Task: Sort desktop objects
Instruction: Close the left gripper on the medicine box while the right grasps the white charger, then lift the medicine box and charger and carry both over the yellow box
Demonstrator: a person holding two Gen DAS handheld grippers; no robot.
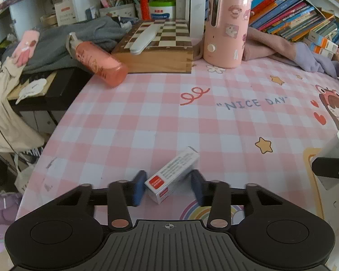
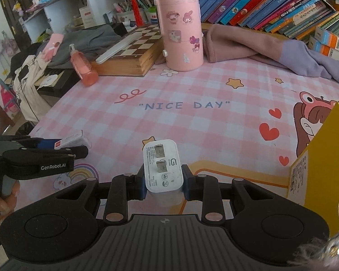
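Straddling a small red-and-white carton (image 1: 173, 176) that lies flat on the pink checked tabletop (image 1: 160, 117), the left hand-held gripper (image 1: 169, 186) stands spread, its blue pads either side of the box with a slight gap visible at each. The right hand-held gripper (image 2: 162, 180) pinches a white wall charger (image 2: 162, 164), prongs up, lifted just above the cloth. The step in hand looks like a double pick-up: charger secured, carton not yet clamped. Next, the left likely needs to close squarely on the carton's long sides, while the right carries its load toward the yellow box (image 2: 323, 158) at 3 o'clock. Open room lies ahead toward 12 o'clock, up to the chessboard case (image 1: 153, 49), pink bottle (image 1: 99, 65) and pink canister (image 1: 226, 27). The tabletop edge drops away at 9 o'clock.
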